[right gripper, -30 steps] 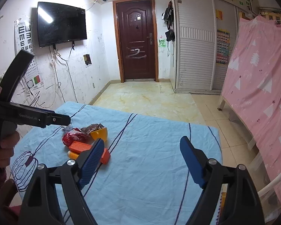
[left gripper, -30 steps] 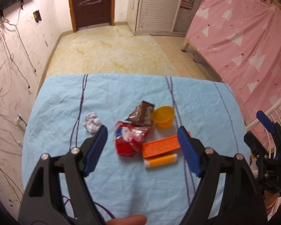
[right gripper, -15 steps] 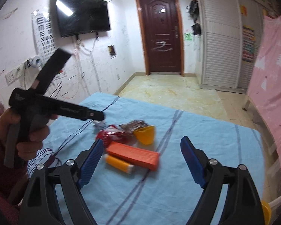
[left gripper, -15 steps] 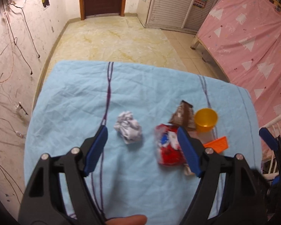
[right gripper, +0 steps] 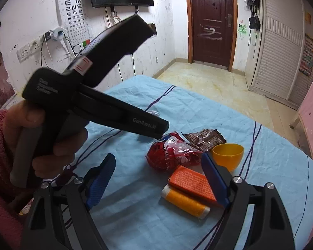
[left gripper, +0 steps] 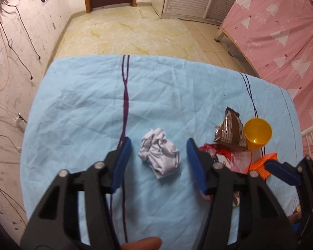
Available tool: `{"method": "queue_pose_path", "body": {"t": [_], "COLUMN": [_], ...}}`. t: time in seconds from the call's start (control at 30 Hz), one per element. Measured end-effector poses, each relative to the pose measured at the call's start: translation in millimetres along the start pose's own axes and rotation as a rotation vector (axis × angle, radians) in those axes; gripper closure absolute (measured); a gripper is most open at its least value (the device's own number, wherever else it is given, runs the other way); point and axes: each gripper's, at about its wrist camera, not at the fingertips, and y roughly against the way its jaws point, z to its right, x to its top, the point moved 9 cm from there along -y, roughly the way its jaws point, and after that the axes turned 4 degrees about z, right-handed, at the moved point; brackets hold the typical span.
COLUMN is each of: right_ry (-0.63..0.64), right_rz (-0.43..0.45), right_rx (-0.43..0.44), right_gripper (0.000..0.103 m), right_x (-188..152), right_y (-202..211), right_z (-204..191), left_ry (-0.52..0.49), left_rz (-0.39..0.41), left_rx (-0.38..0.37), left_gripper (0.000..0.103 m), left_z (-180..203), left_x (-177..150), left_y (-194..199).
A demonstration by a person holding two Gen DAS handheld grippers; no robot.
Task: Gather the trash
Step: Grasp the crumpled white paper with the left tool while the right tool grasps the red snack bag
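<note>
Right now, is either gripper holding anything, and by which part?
Nothing is held. The left gripper is open with the crumpled paper ball between its fingers, untouched; the right gripper is open and empty.

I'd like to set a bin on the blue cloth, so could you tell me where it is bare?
Bare: the blue cloth from the crumpled paper to the far edge. Crowded: red wrapper, brown wrapper, yellow cup, orange box.

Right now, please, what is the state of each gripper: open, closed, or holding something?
Left gripper: open, holding nothing; the crumpled white paper lies between its fingers.
Right gripper: open, holding nothing, above the orange box.
</note>
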Motion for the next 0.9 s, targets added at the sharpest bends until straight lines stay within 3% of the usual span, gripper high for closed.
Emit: {"method": "queue_pose_path", "body": {"t": [0.13, 0.57, 0.63, 0.7, 0.77, 0.9], "right_ry": [-0.003, -0.007, -0.009, -0.021, -0.02, -0.025], "right_rz": [-0.035, -0.115, -0.122, -0.129, -0.134, -0.121], "right_rx": [0.003, 0.027, 0.021, 0.016, 0.008, 0.009], "right_gripper": [0.026, 0.026, 0.034, 0.051, 0.06, 0.064], "right_x": [1, 10, 10, 9, 8, 7], "right_y": [-13, -48, -52, -55, -56, -52], "right_z": [-1, -10, -8, -6, -5, -6], "left_ry": [0.01, 0.016, 0.014, 0.011, 0.009, 0.017], "left_rz": [0.011, 0.036, 0.038, 0.042, 0.045, 0.044], "left_rx": [-0.031, -0.087, -0.092, -0.094, -0.094, -0.097], "left_gripper": [0.068, 0.07, 0.07, 0.07, 0.07, 0.07], "left_z": [-3, -9, -11, -13, -13, -12], "left_x": [2, 7, 7, 7, 6, 4], "left_y": [-1, -2, -2, -3, -3, -3]}}
